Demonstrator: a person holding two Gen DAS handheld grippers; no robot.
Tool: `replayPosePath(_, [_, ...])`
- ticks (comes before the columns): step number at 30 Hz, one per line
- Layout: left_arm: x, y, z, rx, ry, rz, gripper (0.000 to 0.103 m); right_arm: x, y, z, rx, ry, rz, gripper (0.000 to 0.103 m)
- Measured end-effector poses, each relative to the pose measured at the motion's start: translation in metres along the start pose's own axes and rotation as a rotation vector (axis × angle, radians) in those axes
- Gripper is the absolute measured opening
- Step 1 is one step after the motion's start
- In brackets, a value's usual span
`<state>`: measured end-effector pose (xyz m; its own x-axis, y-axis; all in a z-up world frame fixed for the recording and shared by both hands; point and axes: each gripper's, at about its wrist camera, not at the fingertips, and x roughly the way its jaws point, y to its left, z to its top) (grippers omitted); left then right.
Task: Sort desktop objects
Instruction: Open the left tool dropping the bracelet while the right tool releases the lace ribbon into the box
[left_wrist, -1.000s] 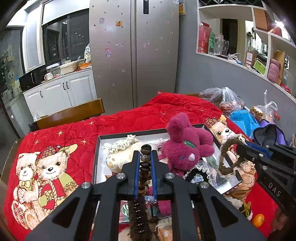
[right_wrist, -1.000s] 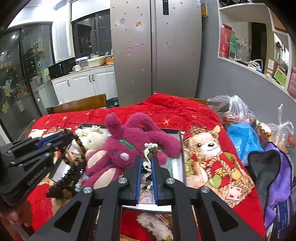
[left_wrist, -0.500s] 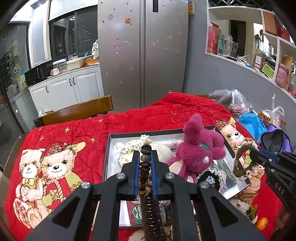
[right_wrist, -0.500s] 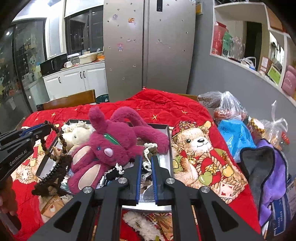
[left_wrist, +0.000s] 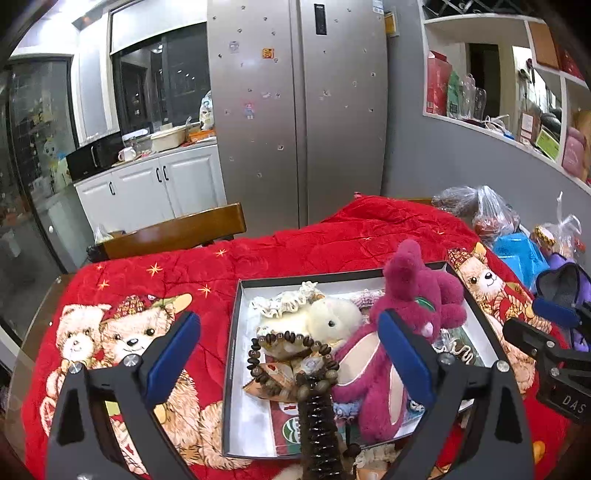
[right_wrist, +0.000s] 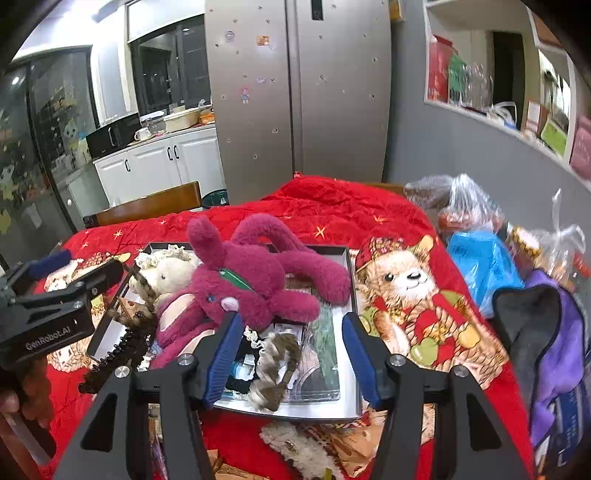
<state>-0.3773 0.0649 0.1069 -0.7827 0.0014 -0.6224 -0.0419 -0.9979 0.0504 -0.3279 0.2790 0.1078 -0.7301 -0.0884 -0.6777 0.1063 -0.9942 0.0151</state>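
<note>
Both tools were opening: the left tool (left_wrist: 288, 354) released dark wooden beads (left_wrist: 291, 354) over the shallow grey tray (left_wrist: 231, 354); the right tool (right_wrist: 291, 350) released a braided band (right_wrist: 275, 365). Withdrawal clear of the tray contents was advisable.

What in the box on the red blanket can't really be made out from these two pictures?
- Left view: the bead string's lower end runs off the bottom edge.
- Left view: the box's near right corner is behind the gripper finger.
- Right view: flat items under the purple plush rabbit are covered by it.
- Both views: print on the cards in the box is too small to read.
</note>
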Motion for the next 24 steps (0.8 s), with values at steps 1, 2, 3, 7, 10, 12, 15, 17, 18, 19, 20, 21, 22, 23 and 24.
replayPosePath(1, [0.0, 0.0, 0.001, 0.009, 0.004, 0.003, 0.098, -0.002, 0.002, 0.001, -0.007, -0.003, -0.001, 0.061])
replayPosePath(2, [0.0, 0.0, 0.001, 0.015, 0.005, 0.01, 0.098, -0.003, 0.003, 0.001, -0.011, -0.008, -0.002, 0.063])
replayPosePath(3, [0.0, 0.0, 0.001, 0.014, 0.005, 0.015, 0.098, -0.004, 0.003, 0.001, -0.011, -0.011, -0.003, 0.064])
replayPosePath(7, [0.001, 0.0, 0.001, 0.01, 0.016, 0.005, 0.098, -0.002, 0.003, 0.001, -0.006, 0.002, 0.0, 0.064])
replayPosePath(10, [0.0, -0.002, 0.0, 0.02, 0.014, 0.012, 0.098, -0.001, 0.002, 0.001, 0.0, 0.006, 0.002, 0.064])
replayPosePath(12, [0.0, -0.003, 0.0, 0.024, 0.012, 0.013, 0.098, -0.002, 0.002, 0.001, 0.001, 0.003, 0.0, 0.064])
replayPosePath(15, [0.0, -0.005, -0.001, 0.029, 0.012, 0.01, 0.098, -0.004, 0.0, 0.001, 0.006, -0.005, 0.002, 0.064])
replayPosePath(17, [0.0, -0.007, -0.002, 0.032, 0.01, 0.008, 0.098, -0.005, -0.001, 0.002, 0.011, -0.006, 0.005, 0.064])
replayPosePath(18, [0.0, -0.008, -0.002, 0.035, 0.011, 0.01, 0.098, -0.005, -0.001, 0.002, 0.013, -0.005, 0.007, 0.064])
replayPosePath(19, [-0.001, -0.009, -0.002, 0.036, 0.009, 0.011, 0.098, -0.005, -0.002, 0.002, 0.016, -0.004, 0.008, 0.064])
replayPosePath(20, [-0.001, -0.009, -0.002, 0.037, 0.008, 0.009, 0.098, -0.005, -0.002, 0.002, 0.016, -0.003, 0.01, 0.064])
replayPosePath(21, [-0.002, -0.01, -0.002, 0.038, 0.007, 0.006, 0.098, -0.004, -0.002, 0.002, 0.016, -0.003, 0.011, 0.064])
replayPosePath(22, [-0.002, -0.011, -0.002, 0.041, 0.006, 0.006, 0.098, -0.004, -0.001, 0.002, 0.015, -0.003, 0.009, 0.064])
replayPosePath(23, [-0.003, -0.011, -0.002, 0.043, 0.004, 0.007, 0.098, -0.004, -0.001, 0.002, 0.013, -0.003, 0.007, 0.064])
replayPosePath(24, [-0.003, -0.011, -0.003, 0.044, 0.003, 0.008, 0.098, -0.004, 0.0, 0.002, 0.009, -0.002, 0.005, 0.066])
